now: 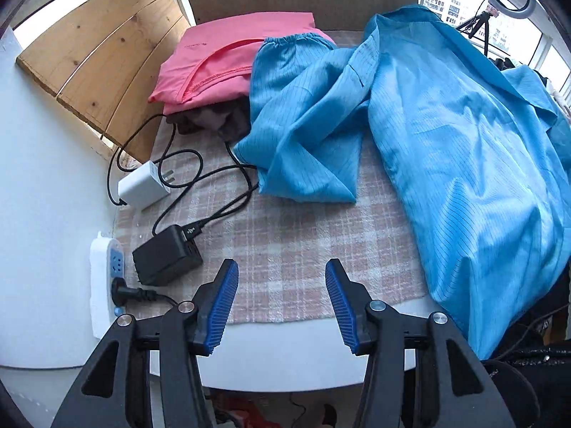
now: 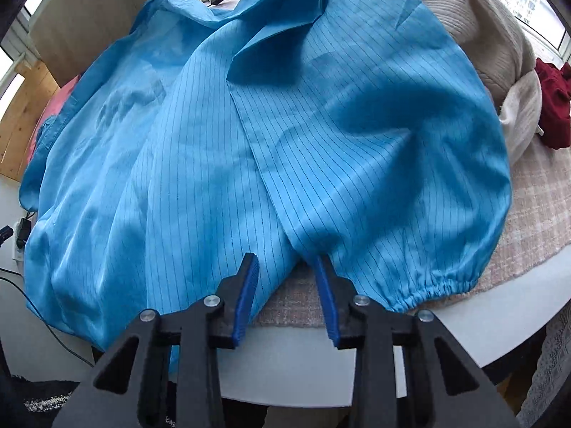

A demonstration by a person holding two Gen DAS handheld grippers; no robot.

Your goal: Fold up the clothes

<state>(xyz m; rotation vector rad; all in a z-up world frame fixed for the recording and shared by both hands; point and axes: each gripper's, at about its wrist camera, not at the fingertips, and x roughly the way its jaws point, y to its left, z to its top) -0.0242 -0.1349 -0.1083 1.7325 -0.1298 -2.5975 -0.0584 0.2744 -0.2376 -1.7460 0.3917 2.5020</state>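
The blue striped coat [image 2: 285, 125] lies spread and wrinkled on the checked cloth [image 1: 285, 242] covering the white table [image 2: 517, 306], one sleeve [image 1: 296, 114] reaching the folded pink garment [image 1: 228, 60]. The right gripper [image 2: 287, 267] stands spread at the coat's hem, gripping nothing. The left gripper [image 1: 282, 274] hovers spread above bare cloth, beside a black charger [image 1: 166, 253] and white adapter [image 1: 142, 185].
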